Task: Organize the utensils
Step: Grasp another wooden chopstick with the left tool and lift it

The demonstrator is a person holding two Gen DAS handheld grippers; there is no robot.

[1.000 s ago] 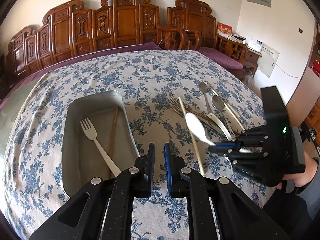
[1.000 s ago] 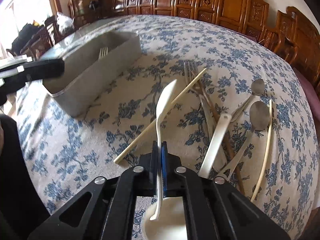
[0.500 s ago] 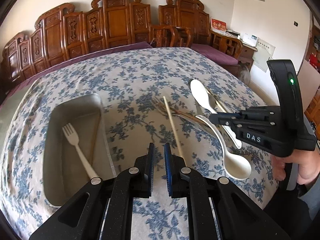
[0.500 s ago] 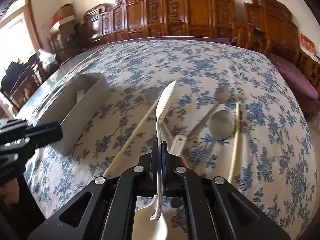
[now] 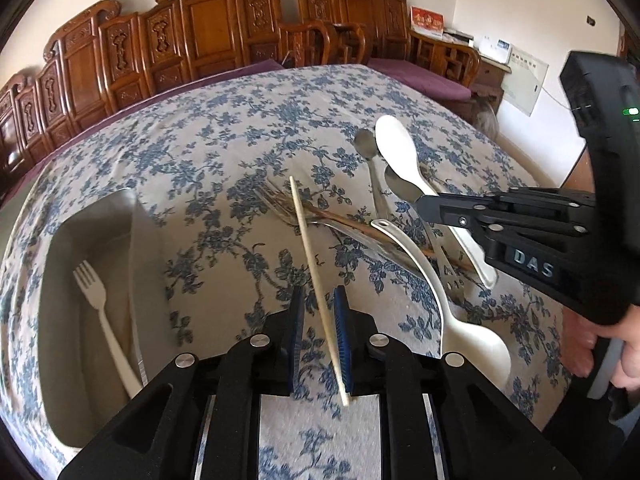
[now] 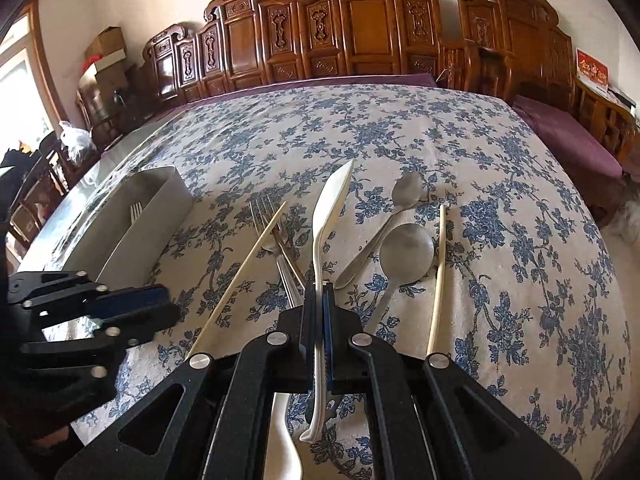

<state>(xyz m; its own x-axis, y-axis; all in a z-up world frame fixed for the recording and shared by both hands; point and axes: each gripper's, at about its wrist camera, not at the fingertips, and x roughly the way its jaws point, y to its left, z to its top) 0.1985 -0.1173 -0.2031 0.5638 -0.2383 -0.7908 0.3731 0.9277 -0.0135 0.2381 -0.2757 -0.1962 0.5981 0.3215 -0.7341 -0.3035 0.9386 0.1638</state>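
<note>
My right gripper (image 6: 319,292) is shut on a white plastic spoon (image 6: 330,204) and holds it above the table; the same spoon (image 5: 400,156) and gripper (image 5: 424,202) show at the right in the left wrist view. My left gripper (image 5: 318,308) is slightly open, its jaws on either side of a cream chopstick (image 5: 310,248) that lies on the cloth. A grey tray (image 5: 86,236) at the left holds a white fork (image 5: 102,324). Another white spoon (image 5: 440,296), metal forks (image 6: 276,236), metal spoons (image 6: 404,252) and a second chopstick (image 6: 438,272) lie on the table.
The table has a blue floral cloth (image 6: 400,128). Carved wooden chairs (image 6: 360,28) line its far side. The tray (image 6: 132,220) stands at the table's left edge. The person's hand (image 5: 624,360) holds the right gripper at the right.
My left gripper has opened a little and moved right and forward, so the chopstick now lies between its jaws. My right gripper has swung right and lifted, still holding the white spoon.
</note>
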